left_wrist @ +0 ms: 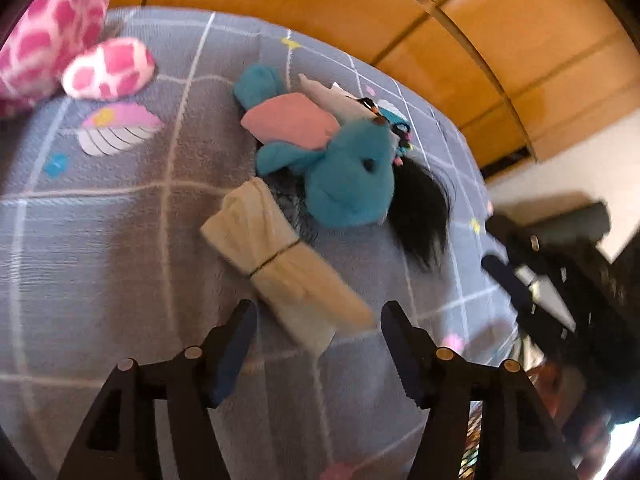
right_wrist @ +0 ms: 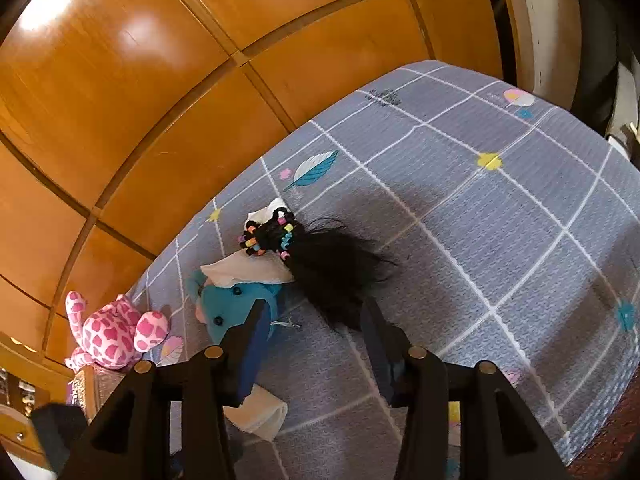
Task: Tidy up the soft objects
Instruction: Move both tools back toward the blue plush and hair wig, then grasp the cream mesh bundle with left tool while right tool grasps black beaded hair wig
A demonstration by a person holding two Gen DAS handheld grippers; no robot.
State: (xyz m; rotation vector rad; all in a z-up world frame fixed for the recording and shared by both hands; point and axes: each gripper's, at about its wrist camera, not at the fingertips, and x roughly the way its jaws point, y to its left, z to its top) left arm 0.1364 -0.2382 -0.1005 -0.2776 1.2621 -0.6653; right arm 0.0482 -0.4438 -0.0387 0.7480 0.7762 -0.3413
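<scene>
A teal plush toy [left_wrist: 344,184] with a pink cloth [left_wrist: 292,122] on it lies on the grey checked bedspread [left_wrist: 100,240]. A black wig with coloured beads [left_wrist: 424,220] lies beside it. A rolled cream cloth tied with a band [left_wrist: 276,268] lies just ahead of my open, empty left gripper [left_wrist: 318,328]. A pink-and-white spotted plush [left_wrist: 60,48] sits at the far left. In the right wrist view, my open, empty right gripper [right_wrist: 312,320] hovers over the wig [right_wrist: 332,272] and teal plush [right_wrist: 232,304]; the cream roll [right_wrist: 260,412] and pink plush [right_wrist: 116,332] also show.
A wooden panelled headboard [right_wrist: 160,100] runs along the bed's far side. The right gripper [left_wrist: 540,280] shows at the right edge of the left wrist view. A white cloth [right_wrist: 248,272] lies under the wig's beads. The bedspread [right_wrist: 500,220] stretches right.
</scene>
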